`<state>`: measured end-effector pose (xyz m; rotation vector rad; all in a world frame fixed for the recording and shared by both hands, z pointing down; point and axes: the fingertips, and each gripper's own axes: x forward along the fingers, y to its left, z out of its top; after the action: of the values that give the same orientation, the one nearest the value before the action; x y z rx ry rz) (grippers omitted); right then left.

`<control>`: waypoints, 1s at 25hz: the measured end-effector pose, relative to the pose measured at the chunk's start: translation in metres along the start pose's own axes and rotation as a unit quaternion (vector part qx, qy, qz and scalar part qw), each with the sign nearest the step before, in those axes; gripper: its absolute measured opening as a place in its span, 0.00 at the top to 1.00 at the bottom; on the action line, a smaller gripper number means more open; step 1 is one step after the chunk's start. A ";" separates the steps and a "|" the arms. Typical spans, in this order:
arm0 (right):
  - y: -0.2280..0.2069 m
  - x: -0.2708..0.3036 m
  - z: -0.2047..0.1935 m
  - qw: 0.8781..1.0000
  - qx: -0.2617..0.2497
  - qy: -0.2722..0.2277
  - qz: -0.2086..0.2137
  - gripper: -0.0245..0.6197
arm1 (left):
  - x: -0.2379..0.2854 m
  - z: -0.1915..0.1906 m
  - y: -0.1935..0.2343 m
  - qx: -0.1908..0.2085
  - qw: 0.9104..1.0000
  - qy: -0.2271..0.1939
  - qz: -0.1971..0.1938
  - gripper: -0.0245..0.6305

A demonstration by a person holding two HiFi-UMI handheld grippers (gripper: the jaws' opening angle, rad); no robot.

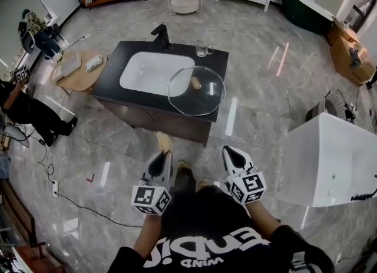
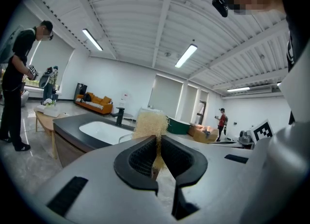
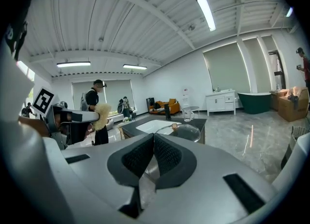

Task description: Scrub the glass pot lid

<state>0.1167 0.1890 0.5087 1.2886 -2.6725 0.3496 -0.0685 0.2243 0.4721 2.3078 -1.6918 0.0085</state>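
Left claw (image 2: pixel 158 144) is shut tight on a scrubber (image 2: pixel 151 121). It is a pale, scratchy puff that sticks up from between the two jaws. Right claw (image 3: pixel 153 146) is shut too, jaw on jaw, with nothing in it. Both claws are held low, close to the person's body. They are on the near side of the sink (image 1: pixel 154 72) and well apart from it, with bare floor (image 1: pixel 118 148) in between.

So I think the scrubbing has not begun. One small step is done: the scrubber is already in the left claw, ready to rub. All the rest is left to do. The person has to walk up to the sink, bring the scrubber down on the lid (image 1: pixel 189 99) and rub it all over. The empty right claw could hold the lid so it does not slide, maybe by its knob (image 1: pixel 196 83).

The lid lies flat at the right end of the sink, brown knob on top. Part of it hangs over the white bowl and part rests on the black tabletop (image 1: pixel 126 51). It is straight ahead of both claws, a bit nearer the right one, and neither claw touches it. I cannot tell if the glass is wet or soapy.

Behind the sink stands a black tap (image 1: pixel 161 35). A glass mug (image 1: pixel 203 49) sits behind the sink's right end.
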 end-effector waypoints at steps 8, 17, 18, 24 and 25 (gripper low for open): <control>-0.026 0.042 0.012 1.000 0.002 0.002 -0.012 0.94 | 0.051 0.009 0.025 -0.003 1.000 0.001 -0.010 0.91; -0.059 0.112 0.033 0.999 0.008 0.009 -0.032 0.94 | 0.127 0.026 0.070 -0.008 0.999 0.011 -0.030 0.91; -0.061 0.122 0.036 0.999 0.008 0.010 -0.031 0.94 | 0.136 0.030 0.077 -0.008 0.999 0.012 -0.030 0.91; -0.071 0.177 0.059 0.999 0.012 0.004 -0.035 0.94 | 0.185 0.052 0.113 -0.009 0.999 0.016 -0.042 0.91; -0.073 0.186 0.062 0.999 0.013 0.004 -0.037 0.94 | 0.193 0.055 0.118 -0.009 0.999 0.017 -0.046 0.91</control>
<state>0.0566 -0.0112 0.5036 1.3876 -2.6134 0.3808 -0.1272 -0.0013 0.4778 2.3553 -1.5626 0.0146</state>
